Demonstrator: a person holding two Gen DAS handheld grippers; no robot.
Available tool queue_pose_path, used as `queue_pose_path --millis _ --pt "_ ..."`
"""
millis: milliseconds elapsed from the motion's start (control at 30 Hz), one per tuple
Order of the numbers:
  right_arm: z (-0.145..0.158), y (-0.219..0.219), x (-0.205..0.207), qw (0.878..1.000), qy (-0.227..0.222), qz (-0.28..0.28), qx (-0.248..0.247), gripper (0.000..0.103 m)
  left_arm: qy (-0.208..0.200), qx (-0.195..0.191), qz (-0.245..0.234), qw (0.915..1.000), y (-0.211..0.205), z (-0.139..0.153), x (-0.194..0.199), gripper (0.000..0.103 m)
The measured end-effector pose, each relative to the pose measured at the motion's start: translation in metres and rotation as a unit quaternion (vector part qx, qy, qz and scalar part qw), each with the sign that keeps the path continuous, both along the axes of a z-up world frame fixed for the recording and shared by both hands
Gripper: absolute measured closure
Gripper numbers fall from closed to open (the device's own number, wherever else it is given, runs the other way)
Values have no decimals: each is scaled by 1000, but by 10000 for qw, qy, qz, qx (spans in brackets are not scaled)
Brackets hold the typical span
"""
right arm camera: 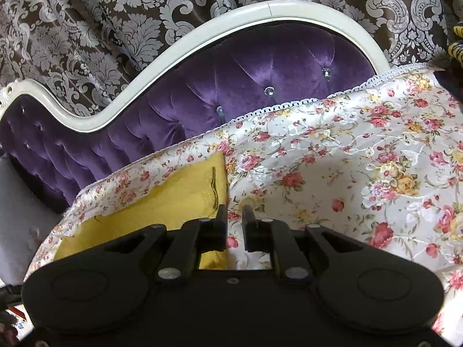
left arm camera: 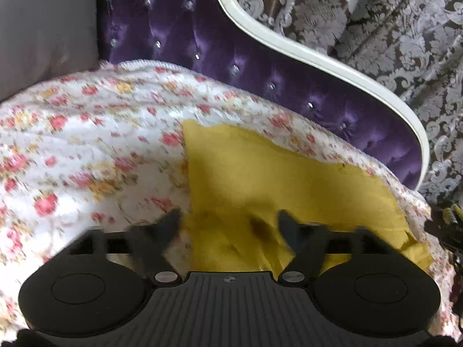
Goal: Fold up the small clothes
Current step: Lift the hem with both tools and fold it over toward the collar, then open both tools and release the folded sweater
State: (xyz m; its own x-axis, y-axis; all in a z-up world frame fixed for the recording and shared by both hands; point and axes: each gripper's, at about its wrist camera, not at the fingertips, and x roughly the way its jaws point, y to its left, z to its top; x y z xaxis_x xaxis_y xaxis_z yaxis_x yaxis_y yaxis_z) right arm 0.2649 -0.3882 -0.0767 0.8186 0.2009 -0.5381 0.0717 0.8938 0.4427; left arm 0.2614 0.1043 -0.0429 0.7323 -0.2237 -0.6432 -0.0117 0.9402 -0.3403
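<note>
We see a yellow cloth (left arm camera: 260, 173) lying flat on the flowery bed cover (left arm camera: 86, 144), close to the back edge of the cover where the purple headboard (left arm camera: 179, 34) begins. It looks folded already, with straight sides and neat corners.

Our left tool (left arm camera: 228, 217) has its two fingers spread wide apart. The near part of the yellow cloth sits between them, bunched in a small wrinkle, but the fingers (left arm camera: 170, 222) do not press on it. So the left tool has let go and holds nothing.

Our right tool (right arm camera: 234, 214) has its fingers close together, with only a thin gap. Nothing is between them; we see only flowery cover in the gap. It holds nothing. In the right view the yellow cloth (right arm camera: 162, 202) lies just to the left of this tool, and its right edge nearly meets the tool's left finger (right arm camera: 221, 217).

The cloth lies right in front of the left tool, and off to the side of the right tool. So the left tool is the nearer one, and it is already wide enough to grab the near edge. The cloth's long side seems to run from left to right across the bed. We think the next fold would bring one short end over to the other, or the cloth may be done.
</note>
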Motion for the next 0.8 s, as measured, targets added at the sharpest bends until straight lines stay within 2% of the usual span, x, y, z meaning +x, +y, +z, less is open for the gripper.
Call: queue_pose_path --millis 167,233,367,500,600,667,767,800 --pt "6 5 1 9998 -56 70 -190 80 -166 71 312 9994 17 11 5 14" --pt "9 6 1 9996 -107 101 -241 79 -228 122 444 9987 26 16 4 7" --pt "13 8 1 9993 -162 190 -269 79 -212 312 501 9980 33 21 -4 6" --pt "14 20 -7 9973 -142 530 -490 79 17 574 208 9981 24 14 -21 6" --pt "12 33 -19 9930 -48 920 -741 78 124 980 -206 9949 5 7 -38 6" --pt "10 44 -31 9885 13 1185 -937 77 118 1217 -421 9916 -7 2 -48 6" --pt "5 62 -51 9782 62 1620 -1299 77 157 1342 -716 9882 -21 -6 -62 6" --pt "4 67 -57 9749 73 1743 -1382 74 171 1390 -835 9866 -27 -9 -66 6"
